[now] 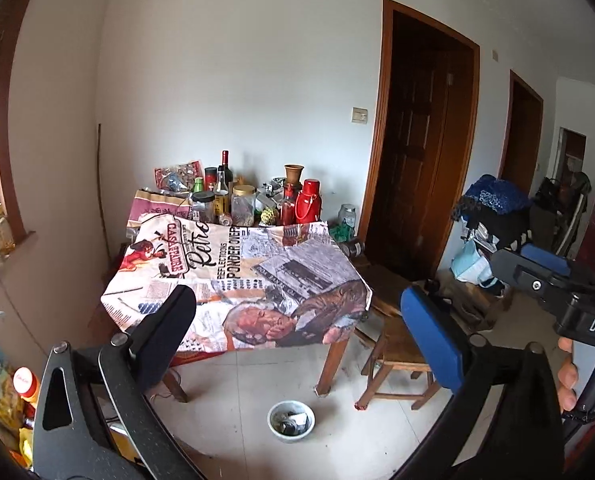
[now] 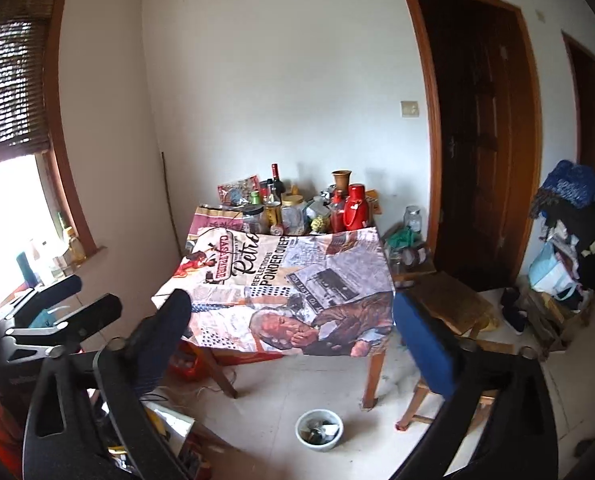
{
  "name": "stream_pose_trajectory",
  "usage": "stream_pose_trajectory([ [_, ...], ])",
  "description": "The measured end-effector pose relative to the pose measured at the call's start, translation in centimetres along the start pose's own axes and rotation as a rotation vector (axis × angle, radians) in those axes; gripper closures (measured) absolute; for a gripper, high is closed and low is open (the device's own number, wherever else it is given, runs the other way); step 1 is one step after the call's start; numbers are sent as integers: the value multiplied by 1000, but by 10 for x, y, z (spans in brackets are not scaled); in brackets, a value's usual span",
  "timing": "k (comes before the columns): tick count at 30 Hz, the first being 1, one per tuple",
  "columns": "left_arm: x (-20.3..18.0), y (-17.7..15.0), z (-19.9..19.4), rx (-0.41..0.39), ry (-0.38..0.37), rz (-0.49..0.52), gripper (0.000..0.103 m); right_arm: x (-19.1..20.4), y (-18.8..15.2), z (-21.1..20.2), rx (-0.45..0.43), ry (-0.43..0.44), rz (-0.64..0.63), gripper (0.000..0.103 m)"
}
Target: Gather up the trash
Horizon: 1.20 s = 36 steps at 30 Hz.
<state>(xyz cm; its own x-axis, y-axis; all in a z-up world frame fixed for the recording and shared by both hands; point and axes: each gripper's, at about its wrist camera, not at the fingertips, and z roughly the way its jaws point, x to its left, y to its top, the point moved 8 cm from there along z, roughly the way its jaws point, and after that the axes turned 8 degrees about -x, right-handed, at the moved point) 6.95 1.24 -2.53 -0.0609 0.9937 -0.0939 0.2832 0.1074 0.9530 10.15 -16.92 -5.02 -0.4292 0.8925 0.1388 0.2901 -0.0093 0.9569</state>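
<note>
Trash lies inside a small white bowl on the tiled floor, just in front of the near right table leg; the contents read as grey and dark scraps, too small to identify. Both grippers are raised well clear of the bowl and face the table. Left gripper: jaws spread wide, nothing between them. Right gripper: jaws likewise spread wide and empty. A printed cloth covers the table, with bottles and jars and a red flask crowded at the far edge against the wall. A wooden stool stands just right of the table.
</note>
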Motion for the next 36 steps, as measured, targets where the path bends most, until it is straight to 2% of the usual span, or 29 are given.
stream_pose_trajectory([
  [13, 13, -5, -42, -16, -23, -23, 0, 13, -1, -32, -17, -27, -19, 0],
  [36, 5, -7, -46, -6, -30, -3, 0, 19, -11, -41, 23, -24, -34, 0],
])
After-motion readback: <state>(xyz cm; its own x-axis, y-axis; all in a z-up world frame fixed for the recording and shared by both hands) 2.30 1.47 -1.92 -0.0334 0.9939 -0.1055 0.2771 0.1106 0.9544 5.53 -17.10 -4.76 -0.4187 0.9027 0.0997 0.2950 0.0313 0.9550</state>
